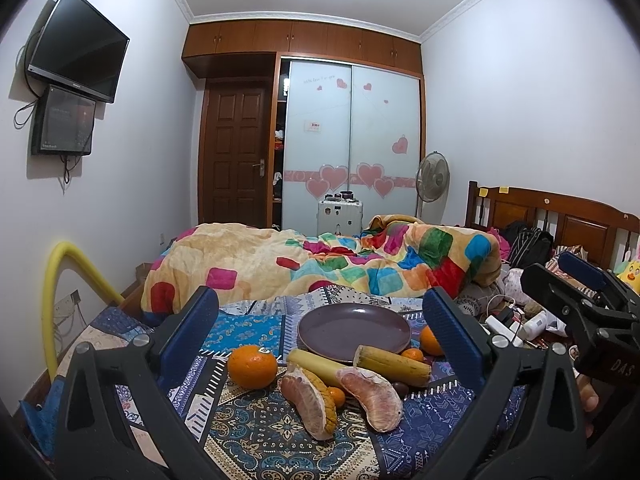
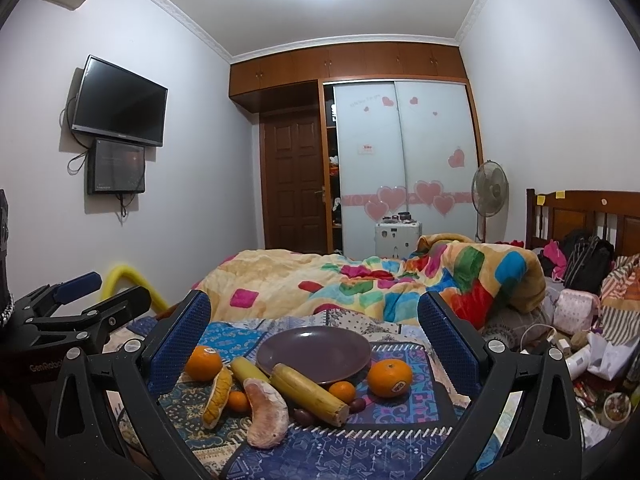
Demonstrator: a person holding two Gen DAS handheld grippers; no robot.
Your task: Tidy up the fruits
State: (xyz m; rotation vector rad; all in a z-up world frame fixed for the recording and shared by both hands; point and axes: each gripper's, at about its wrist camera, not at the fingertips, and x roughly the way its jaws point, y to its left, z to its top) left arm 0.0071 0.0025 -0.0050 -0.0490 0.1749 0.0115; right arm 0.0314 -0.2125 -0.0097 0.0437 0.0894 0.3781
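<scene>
Empty purple plate [image 2: 314, 350] is set on patterned cloth. Two bananas [image 2: 308, 394], two peeled pomelo wedges [image 2: 266, 416], oranges [image 2: 390, 374] and small tangerines [image 2: 342, 392] are clustered just beside its near rim.

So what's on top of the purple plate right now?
The purple plate holds nothing inside. One banana leans its end on the near rim. Whatever lies under the plate is hidden, apart from the patterned cloth around it.

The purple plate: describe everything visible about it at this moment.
The purple plate is round, shallow and glossy, likely ceramic, lying flat and empty on the patterned cloth. A cut yellow stalk piece leans over its near rim, and another stalk piece and a small orange lie against its edge. Neither gripper touches it.
</scene>
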